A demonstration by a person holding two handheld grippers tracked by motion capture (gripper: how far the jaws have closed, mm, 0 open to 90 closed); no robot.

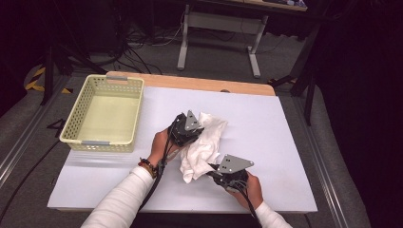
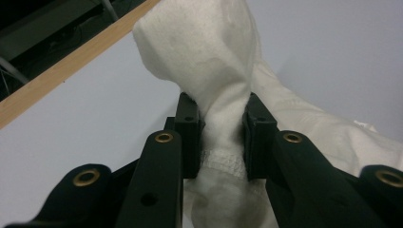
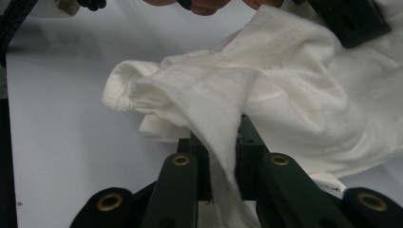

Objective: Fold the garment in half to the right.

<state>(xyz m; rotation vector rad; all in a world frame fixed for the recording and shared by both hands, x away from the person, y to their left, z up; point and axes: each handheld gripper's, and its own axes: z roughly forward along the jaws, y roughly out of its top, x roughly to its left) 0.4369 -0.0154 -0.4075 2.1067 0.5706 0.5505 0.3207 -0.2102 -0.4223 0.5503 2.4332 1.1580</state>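
Nearest the person, the right gripper [image 1: 215, 169] pinches the near end of a crumpled white cloth [image 1: 203, 145], with the right hand [image 1: 249, 187] behind it at the table's front edge. The right gripper view shows what the high view cannot: a fold of cloth [image 3: 223, 118] drawn down between the two black jaws, which press on it from both sides, and the rest of the fabric bunched beyond and to the right of them.

Just past that, the left gripper [image 1: 198, 128] grips the cloth's far part. In the left gripper view its jaws clamp a narrow neck of fabric [image 2: 222, 118], a hemmed band showing between them, while a puffed lobe stands up beyond the tips.

The cloth lies between the two grippers on the white table cover [image 1: 266, 123]. Well to the left of the left gripper sits a pale yellow perforated basket [image 1: 105, 115]. Beyond the cover runs the table's wooden edge [image 1: 209, 84], then floor cables and a desk frame [image 1: 218, 28].
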